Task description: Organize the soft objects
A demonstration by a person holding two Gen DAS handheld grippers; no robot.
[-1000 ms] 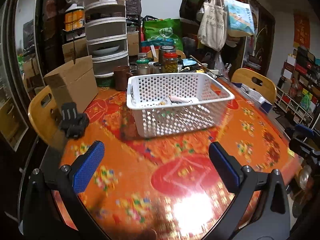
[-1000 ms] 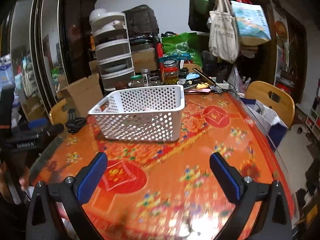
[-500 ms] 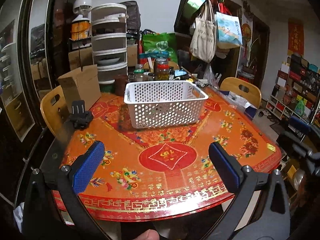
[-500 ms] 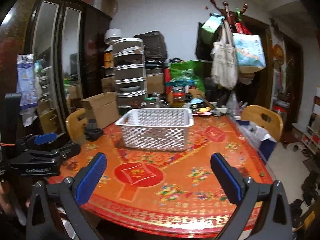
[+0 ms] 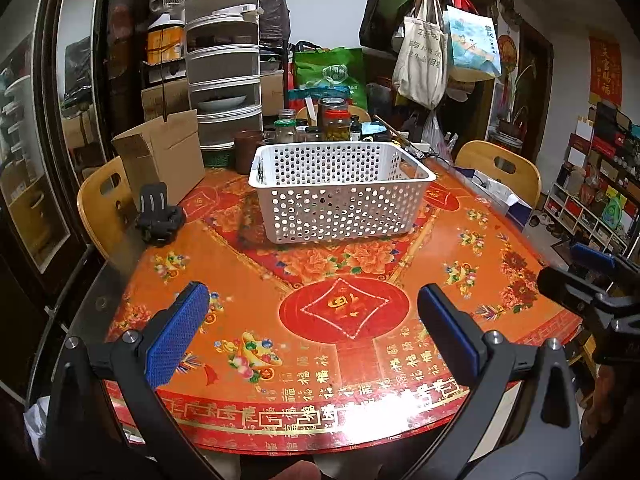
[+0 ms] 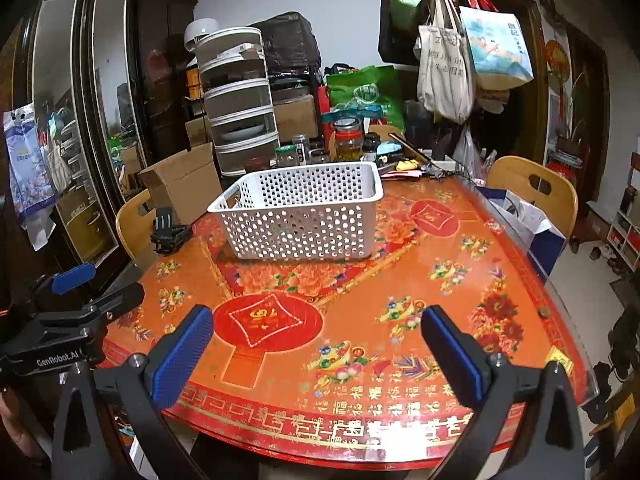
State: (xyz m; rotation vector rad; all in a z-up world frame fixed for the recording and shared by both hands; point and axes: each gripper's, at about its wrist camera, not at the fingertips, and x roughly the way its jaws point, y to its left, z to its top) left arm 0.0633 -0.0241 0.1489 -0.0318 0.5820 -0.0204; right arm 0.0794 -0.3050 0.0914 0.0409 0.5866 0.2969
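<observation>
Both the left gripper [image 5: 310, 326] and right gripper [image 6: 316, 344] are wide apart, holding nothing; no soft toy shows — look around, then carry finds to the white basket [image 5: 340, 192], upper middle.

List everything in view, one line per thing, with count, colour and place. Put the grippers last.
basket: 1, white perforated plastic, on the table's far half; contents cannot be seen.
table: 1, round, orange-red patterned top.
cardboard box: 1, brown, open flap, left of the basket.
black mount: 1, black, on the table near the left edge.
stacked food cover: 1, grey-white tiers, behind the box.
jars: several, glass, behind the basket.
chairs: 2, yellow wood, one on the left and one on the right.
tote bags: several, beige and blue, hanging on a rack at the back.
left gripper: 1, black with blue pads, open, above the near table.
right gripper: 1, the same, open, empty.
</observation>
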